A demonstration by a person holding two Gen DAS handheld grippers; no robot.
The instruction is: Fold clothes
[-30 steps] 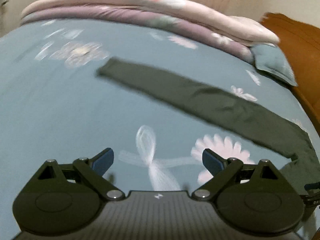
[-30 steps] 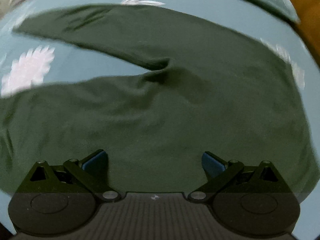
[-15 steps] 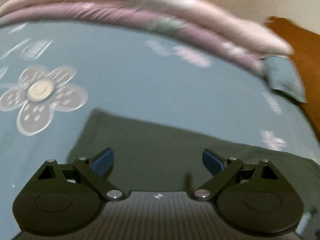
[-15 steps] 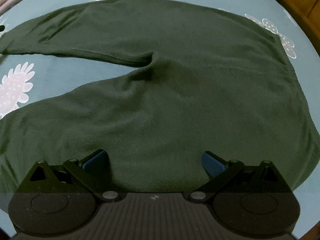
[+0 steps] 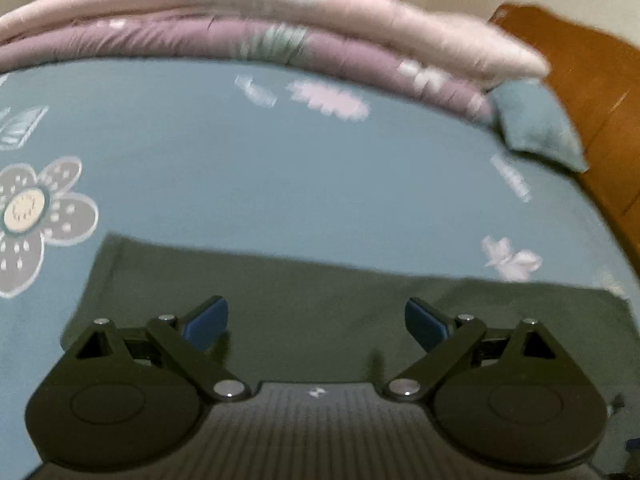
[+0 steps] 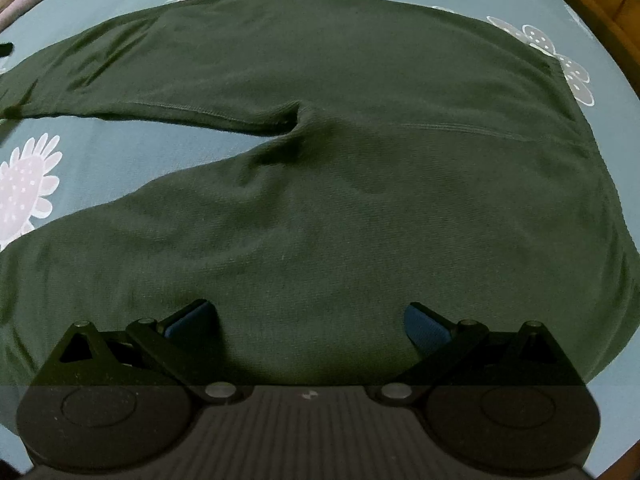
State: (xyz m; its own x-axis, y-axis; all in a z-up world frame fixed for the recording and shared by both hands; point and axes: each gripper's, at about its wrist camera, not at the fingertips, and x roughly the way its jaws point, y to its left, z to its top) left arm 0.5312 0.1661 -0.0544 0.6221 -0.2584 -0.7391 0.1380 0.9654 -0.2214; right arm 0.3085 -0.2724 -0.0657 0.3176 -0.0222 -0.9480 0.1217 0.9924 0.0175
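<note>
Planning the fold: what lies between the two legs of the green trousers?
In the right wrist view, only bare floral bedsheet fills the wedge between the legs of the green trousers, narrowing to the crotch. Nothing else lies there.

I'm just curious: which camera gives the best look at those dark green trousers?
The right wrist view: the dark green trousers fill it, both legs and the crotch visible. The left wrist view shows only one blurred leg end on the bedsheet.

Dark green garment (image 6: 360, 200), teal floral sheet (image 5: 280, 168)

The left gripper (image 5: 316, 322), jaws spread wide, hangs above a dark green garment (image 5: 320, 300) on a floral blue bedsheet (image 5: 280, 168).
</note>
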